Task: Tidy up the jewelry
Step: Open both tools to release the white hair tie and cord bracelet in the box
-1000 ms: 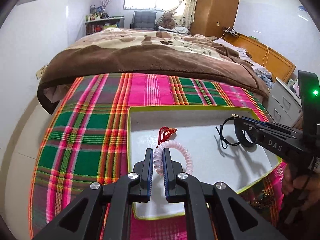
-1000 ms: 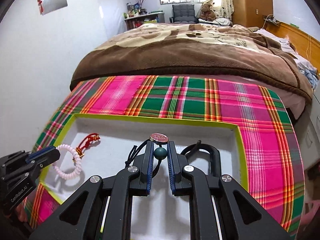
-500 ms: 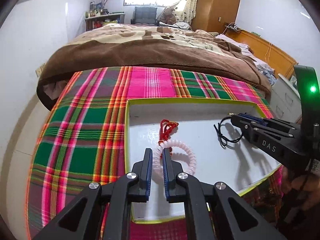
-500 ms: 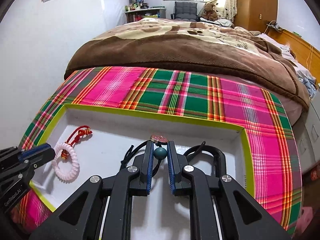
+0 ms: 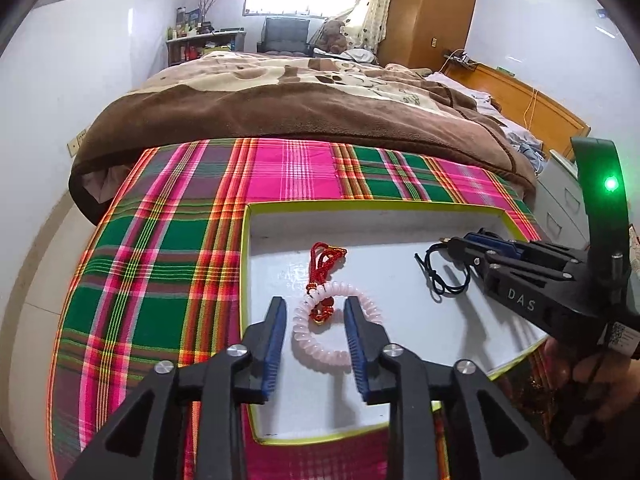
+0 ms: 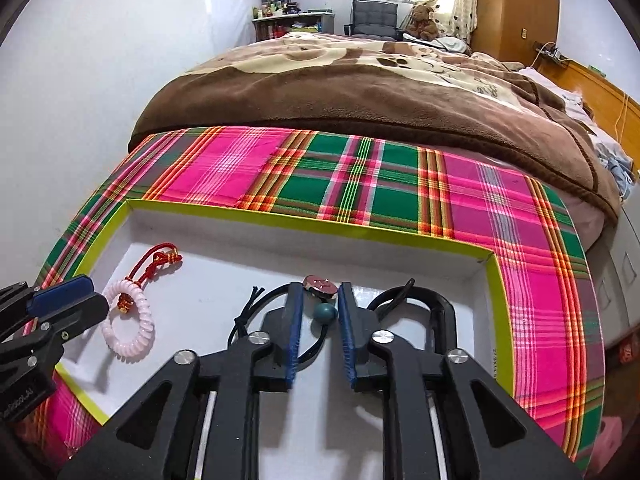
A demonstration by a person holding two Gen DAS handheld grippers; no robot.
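Left gripper (image 5: pixel 316 332): jaws just opened, standing apart around the near side of the bracelet (image 5: pixel 334 330), pads clear of it. Bracelet lies flat on the tray (image 5: pixel 400 208) floor, left part.

Right gripper (image 6: pixel 318 326): jaws just eased apart; green bead (image 6: pixel 325 312) of the necklace (image 6: pixel 256 312) sits between them, seemingly untouched. Black cord trails left on the tray floor; round pendant (image 6: pixel 319 284) just beyond the fingertips. Necklace is in the tray's right part, well apart from the bracelet.

Handling, judged: bracelet is a light, springy coil, likely slippery; pinch across one strand of the loop, not the red tassel (image 5: pixel 325 256). Necklace is limp and will dangle; the bead is the firm hold but may roll.

Count: one bracelet, one necklace, one tray, two grippers. Beyond: plaid cloth (image 5: pixel 160 264), then a bed.
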